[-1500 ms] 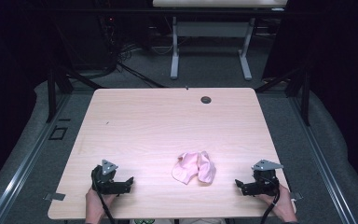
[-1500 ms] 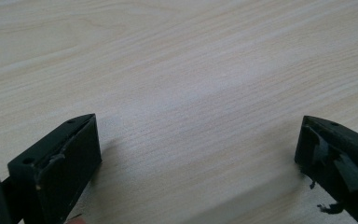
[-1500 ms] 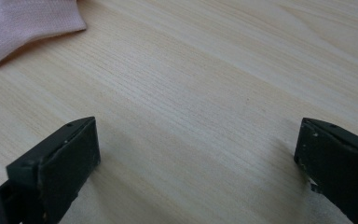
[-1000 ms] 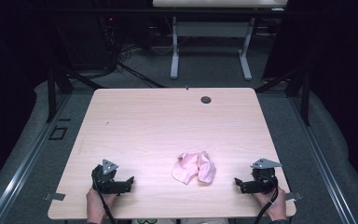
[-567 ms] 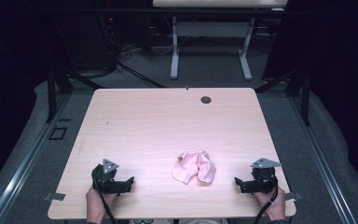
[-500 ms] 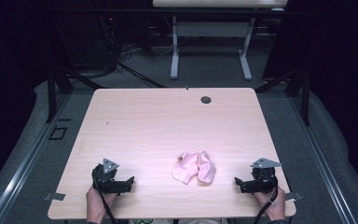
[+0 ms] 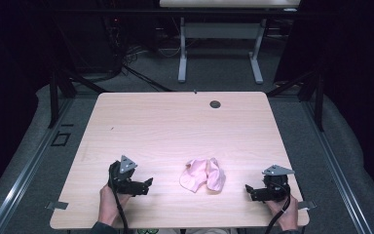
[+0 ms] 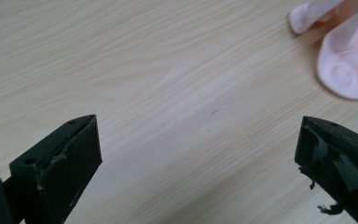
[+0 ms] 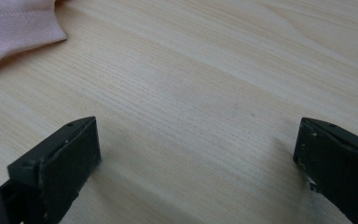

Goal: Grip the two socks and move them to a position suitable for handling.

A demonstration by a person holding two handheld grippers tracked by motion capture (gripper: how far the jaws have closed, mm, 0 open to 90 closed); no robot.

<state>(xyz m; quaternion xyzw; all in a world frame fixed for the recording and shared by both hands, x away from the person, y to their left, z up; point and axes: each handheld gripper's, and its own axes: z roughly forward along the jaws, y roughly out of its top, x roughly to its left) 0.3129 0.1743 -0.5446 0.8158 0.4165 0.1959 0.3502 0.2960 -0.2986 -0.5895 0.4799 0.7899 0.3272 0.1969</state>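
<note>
As the high view showed, a crumpled pink cloth (image 7: pixel 203 174) lay near the front edge of the table (image 7: pixel 175 122), between the left hand-held gripper (image 7: pixel 146 184) and the right hand-held gripper (image 7: pixel 250 190), apart from both, with wide bare wood behind it. In the left gripper view the jaws stood wide apart and empty, the cloth (image 8: pixel 345 56) ahead at upper right. In the right gripper view the jaws were likewise spread and empty, the cloth (image 9: pixel 14 28) at upper left; a shallow pinch might have dragged it toward the near edge.
</note>
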